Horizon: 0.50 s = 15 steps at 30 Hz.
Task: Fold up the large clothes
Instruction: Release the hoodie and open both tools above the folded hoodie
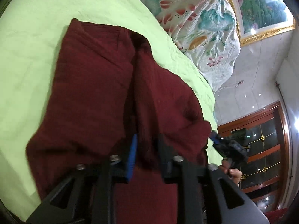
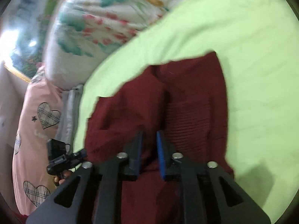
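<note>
A dark red knitted garment (image 1: 93, 85) lies partly folded on a light green bed sheet (image 1: 33, 46); it also shows in the right wrist view (image 2: 186, 97). My left gripper (image 1: 147, 140) is shut on a thick bunch of the garment's near edge. My right gripper (image 2: 149, 138) is likewise shut on the garment's near edge, cloth filling the narrow gap between its fingers. The right gripper also shows at the garment's right edge in the left wrist view (image 1: 216, 140), and the left gripper at its left edge in the right wrist view (image 2: 82, 153).
A floral quilt (image 1: 201, 28) is piled at the far side of the bed, also in the right wrist view (image 2: 97, 28). A pink heart-print pillow (image 2: 33, 130) lies left. A framed painting (image 1: 261, 7) and a wooden cabinet (image 1: 261, 140) stand beyond the bed.
</note>
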Available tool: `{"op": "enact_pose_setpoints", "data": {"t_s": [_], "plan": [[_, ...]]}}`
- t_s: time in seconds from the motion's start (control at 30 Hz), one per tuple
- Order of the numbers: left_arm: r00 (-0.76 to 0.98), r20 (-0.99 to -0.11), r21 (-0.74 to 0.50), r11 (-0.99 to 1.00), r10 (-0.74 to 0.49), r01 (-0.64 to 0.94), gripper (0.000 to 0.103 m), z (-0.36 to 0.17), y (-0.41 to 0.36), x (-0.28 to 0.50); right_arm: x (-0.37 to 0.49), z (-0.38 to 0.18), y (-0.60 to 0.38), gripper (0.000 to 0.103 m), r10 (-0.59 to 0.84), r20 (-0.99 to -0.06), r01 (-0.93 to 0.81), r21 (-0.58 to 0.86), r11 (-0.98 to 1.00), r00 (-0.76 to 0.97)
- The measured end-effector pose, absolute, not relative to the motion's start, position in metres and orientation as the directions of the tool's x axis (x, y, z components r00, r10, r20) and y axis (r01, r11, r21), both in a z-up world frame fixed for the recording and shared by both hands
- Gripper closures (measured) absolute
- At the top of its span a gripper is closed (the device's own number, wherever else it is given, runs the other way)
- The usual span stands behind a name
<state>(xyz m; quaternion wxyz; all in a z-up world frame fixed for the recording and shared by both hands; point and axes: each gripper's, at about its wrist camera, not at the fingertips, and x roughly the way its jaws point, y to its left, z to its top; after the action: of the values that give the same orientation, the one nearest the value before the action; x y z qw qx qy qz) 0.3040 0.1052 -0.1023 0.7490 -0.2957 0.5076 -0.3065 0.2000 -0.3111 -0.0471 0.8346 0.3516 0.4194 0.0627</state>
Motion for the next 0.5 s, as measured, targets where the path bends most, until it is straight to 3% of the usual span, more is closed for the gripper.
{"op": "enact_pose_setpoints", "data": {"t_s": [0.07, 0.17, 0.23, 0.33, 0.5], "plan": [[0.319, -0.578, -0.753, 0.642, -0.751, 0.148, 0.074, -0.097, 0.107, 0.295, 0.2, -0.034, -0.292, 0.079, 0.433, -0.609, 0.116, 0.656, 0.746, 0.665], [0.336, -0.508, -0.793, 0.583, -0.793, 0.178, 0.074, -0.079, 0.105, 0.288, 0.213, -0.024, -0.258, 0.079, 0.531, -0.541, -0.016, 0.691, 0.723, 0.651], [0.326, -0.497, -0.795, 0.573, -0.804, 0.201, 0.074, -0.068, 0.084, 0.292, 0.232, -0.025, -0.246, 0.079, 0.523, -0.54, -0.017, 0.685, 0.728, 0.66], [0.302, -0.515, -0.766, 0.589, -0.802, 0.259, 0.07, -0.057, 0.062, 0.293, 0.259, -0.051, -0.252, 0.079, 0.477, -0.609, 0.106, 0.679, 0.727, 0.633], [0.23, -0.634, -0.709, 0.674, -0.738, 0.206, 0.069, -0.086, 0.05, 0.297, 0.251, -0.106, -0.228, 0.079, 0.561, -0.743, 0.175, 0.646, 0.743, 0.364]]}}
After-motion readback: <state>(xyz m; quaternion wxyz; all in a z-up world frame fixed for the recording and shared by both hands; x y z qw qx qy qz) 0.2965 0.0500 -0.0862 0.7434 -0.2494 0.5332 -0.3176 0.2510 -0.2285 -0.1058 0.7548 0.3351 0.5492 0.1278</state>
